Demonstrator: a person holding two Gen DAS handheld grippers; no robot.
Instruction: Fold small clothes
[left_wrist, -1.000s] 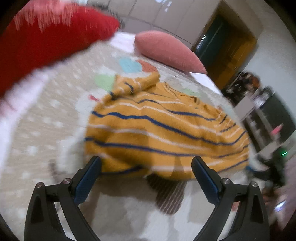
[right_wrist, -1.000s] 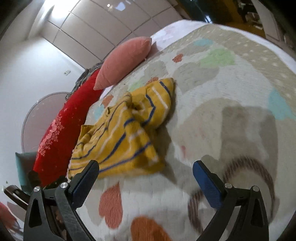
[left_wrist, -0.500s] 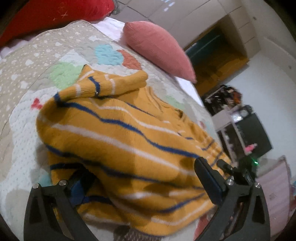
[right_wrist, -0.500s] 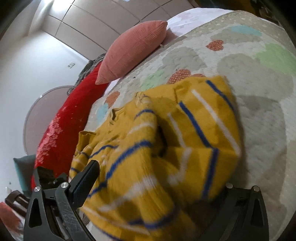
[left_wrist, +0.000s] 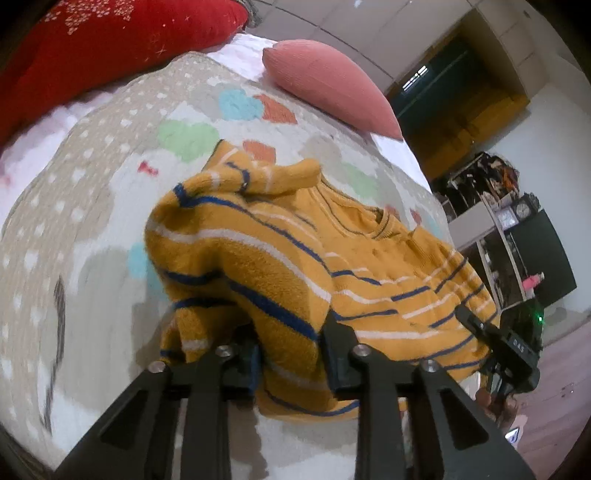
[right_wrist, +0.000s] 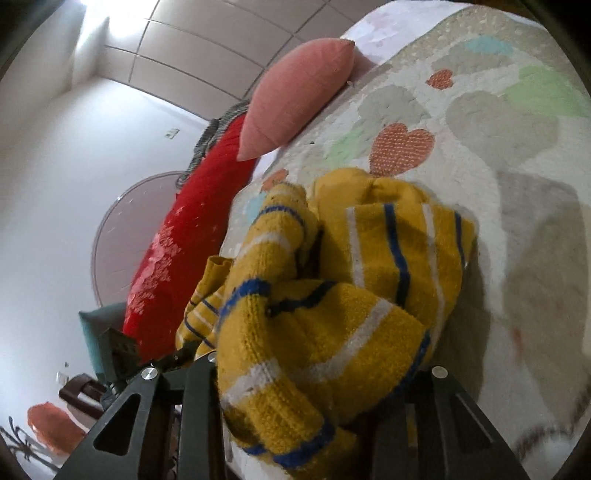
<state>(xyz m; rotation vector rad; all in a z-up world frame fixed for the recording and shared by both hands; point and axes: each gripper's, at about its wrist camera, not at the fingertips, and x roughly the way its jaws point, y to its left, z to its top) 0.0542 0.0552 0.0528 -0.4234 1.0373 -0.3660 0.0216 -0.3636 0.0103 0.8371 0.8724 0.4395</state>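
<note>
A small yellow knit sweater (left_wrist: 295, 266) with blue and white stripes lies crumpled on a quilt with coloured hearts (left_wrist: 92, 192). My left gripper (left_wrist: 291, 354) is shut on a thick fold at the sweater's near edge. In the right wrist view the sweater (right_wrist: 332, 295) bunches up over my right gripper (right_wrist: 295, 402), whose jaws are closed on its other edge; the fingertips are hidden under the knit. The right gripper also shows in the left wrist view (left_wrist: 509, 354) at the sweater's far right edge.
A pink pillow (left_wrist: 332, 85) and a red cushion (left_wrist: 92, 48) lie at the head of the bed. Shelves and a dark cabinet (left_wrist: 528, 251) stand beyond the bed's right edge. The red cushion (right_wrist: 177, 258) borders the quilt in the right wrist view.
Both grippers have moved in from open positions in front of the sweater and closed on its opposite edges. The knit now bunches up between the jaws.
</note>
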